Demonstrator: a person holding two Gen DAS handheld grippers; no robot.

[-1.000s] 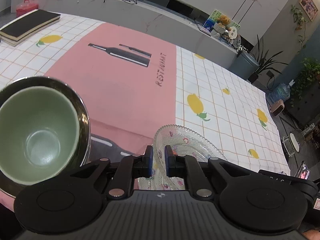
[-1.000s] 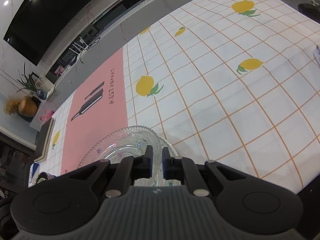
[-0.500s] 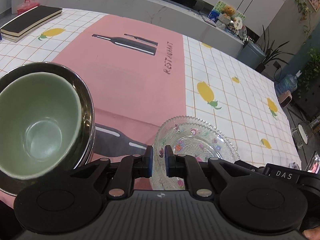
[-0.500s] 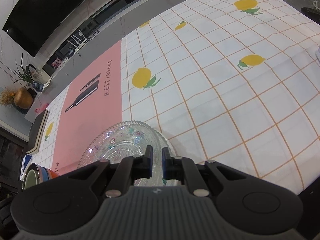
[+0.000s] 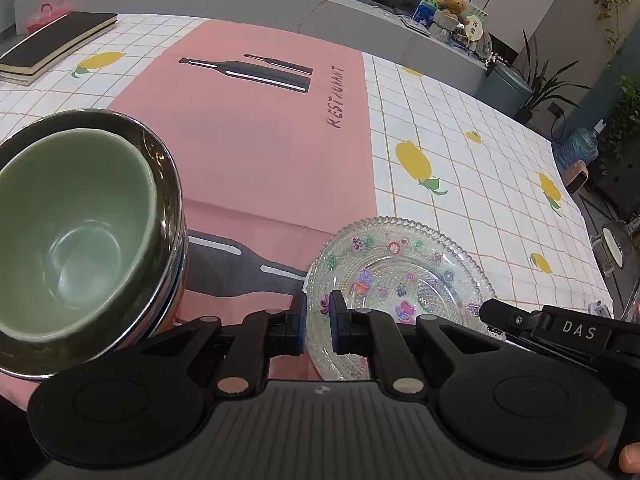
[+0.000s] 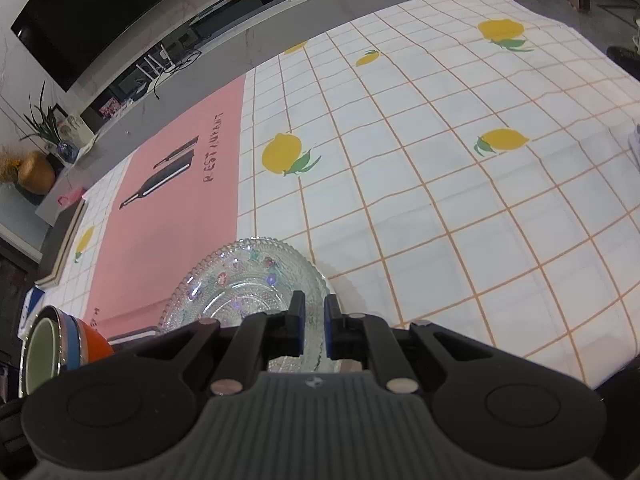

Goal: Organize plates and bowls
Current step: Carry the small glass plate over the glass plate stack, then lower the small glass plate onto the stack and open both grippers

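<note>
In your left wrist view, the bowls are nested: green bowl [image 5: 76, 236] inside steel bowl [image 5: 160, 216] at left, while your left hand-held gripper [image 5: 320, 322] pinches the glass plate [image 5: 400, 276] rim. In your right wrist view, the right hand-held gripper [image 6: 314, 330] clamps that plate [image 6: 248, 284] at lower centre, seemingly lifted off the worktop [image 6: 440, 200]; placing it looks like what remains.

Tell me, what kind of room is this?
Probably a living or dining room at home: a table with a lemon tablecloth, a big television on the wall, potted plants and a teddy bear on the ledge.
</note>
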